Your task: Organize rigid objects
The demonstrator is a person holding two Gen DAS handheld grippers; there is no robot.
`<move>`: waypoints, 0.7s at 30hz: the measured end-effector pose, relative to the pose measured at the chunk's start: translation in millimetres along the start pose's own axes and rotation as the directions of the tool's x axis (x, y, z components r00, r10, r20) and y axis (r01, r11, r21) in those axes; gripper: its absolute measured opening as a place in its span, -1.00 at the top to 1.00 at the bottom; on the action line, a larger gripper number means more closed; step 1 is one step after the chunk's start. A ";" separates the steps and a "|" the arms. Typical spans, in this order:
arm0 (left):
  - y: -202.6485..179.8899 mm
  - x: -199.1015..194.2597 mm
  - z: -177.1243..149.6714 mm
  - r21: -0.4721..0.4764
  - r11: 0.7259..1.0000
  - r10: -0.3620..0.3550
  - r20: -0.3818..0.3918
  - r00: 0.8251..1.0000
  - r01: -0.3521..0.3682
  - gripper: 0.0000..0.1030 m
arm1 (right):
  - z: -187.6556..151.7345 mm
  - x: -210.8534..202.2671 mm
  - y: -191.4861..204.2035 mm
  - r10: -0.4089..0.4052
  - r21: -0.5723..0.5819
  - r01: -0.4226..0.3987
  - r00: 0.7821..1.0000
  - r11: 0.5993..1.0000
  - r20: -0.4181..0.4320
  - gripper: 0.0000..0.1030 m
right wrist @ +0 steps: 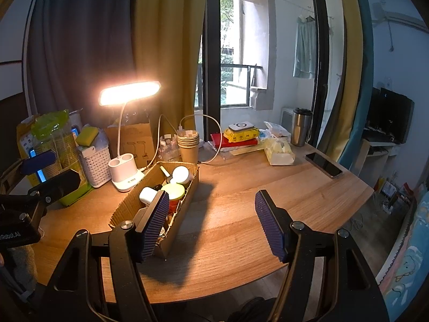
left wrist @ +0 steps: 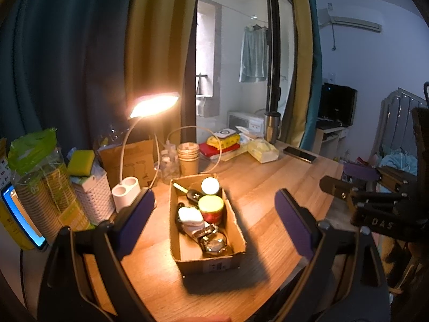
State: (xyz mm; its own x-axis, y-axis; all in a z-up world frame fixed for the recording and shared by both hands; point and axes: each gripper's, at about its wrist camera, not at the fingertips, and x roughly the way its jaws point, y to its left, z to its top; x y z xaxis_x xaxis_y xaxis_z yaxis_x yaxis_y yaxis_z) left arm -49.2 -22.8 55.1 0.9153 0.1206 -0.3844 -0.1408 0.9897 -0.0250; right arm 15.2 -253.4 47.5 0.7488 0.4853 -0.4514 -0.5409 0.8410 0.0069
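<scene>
A cardboard box (left wrist: 236, 230) sits on the wooden desk (left wrist: 268, 182). In it lie a car key (left wrist: 191, 195), a white round jar (left wrist: 210, 185), a red jar with a yellow-green lid (left wrist: 211, 207), a white earbud case (left wrist: 191, 216) and a wristwatch (left wrist: 214, 244). My left gripper (left wrist: 214, 220) is open and empty, raised above the box, its fingers either side of it. My right gripper (right wrist: 211, 222) is open and empty, just right of the box (right wrist: 126, 209). The right gripper also shows in the left wrist view (left wrist: 348, 185), and the left gripper in the right wrist view (right wrist: 51, 169).
A lit desk lamp (right wrist: 126, 171), a white basket (right wrist: 95, 162), stacked paper cups (right wrist: 187, 145), a cable, books (right wrist: 236, 139), tissues (right wrist: 278, 150), a steel tumbler (right wrist: 300, 127) and a phone (right wrist: 324, 165) stand along the desk's back and right. The desk edge runs close at the front.
</scene>
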 end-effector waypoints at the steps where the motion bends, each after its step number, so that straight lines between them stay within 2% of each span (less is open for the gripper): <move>1: 0.0 0.0 0.1 0.000 1.000 -0.001 0.000 1.000 0.001 -0.79 | 0.5 1.6 -0.3 0.000 0.000 0.000 1.000 1.000 -0.002 -0.35; 21: -1.4 3.6 1.2 -0.002 1.000 0.002 0.000 1.000 -0.002 -0.79 | -0.4 7.4 0.8 0.001 -0.002 -0.001 1.000 1.000 -0.009 -0.35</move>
State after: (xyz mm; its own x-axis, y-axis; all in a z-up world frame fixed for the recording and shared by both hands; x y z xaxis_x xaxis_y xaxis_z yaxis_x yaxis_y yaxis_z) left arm -45.3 -23.7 54.9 0.9151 0.1223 -0.3843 -0.1433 0.9893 -0.0263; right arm 20.1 -249.3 43.8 0.7447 0.4842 -0.4593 -0.5426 0.8400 0.0058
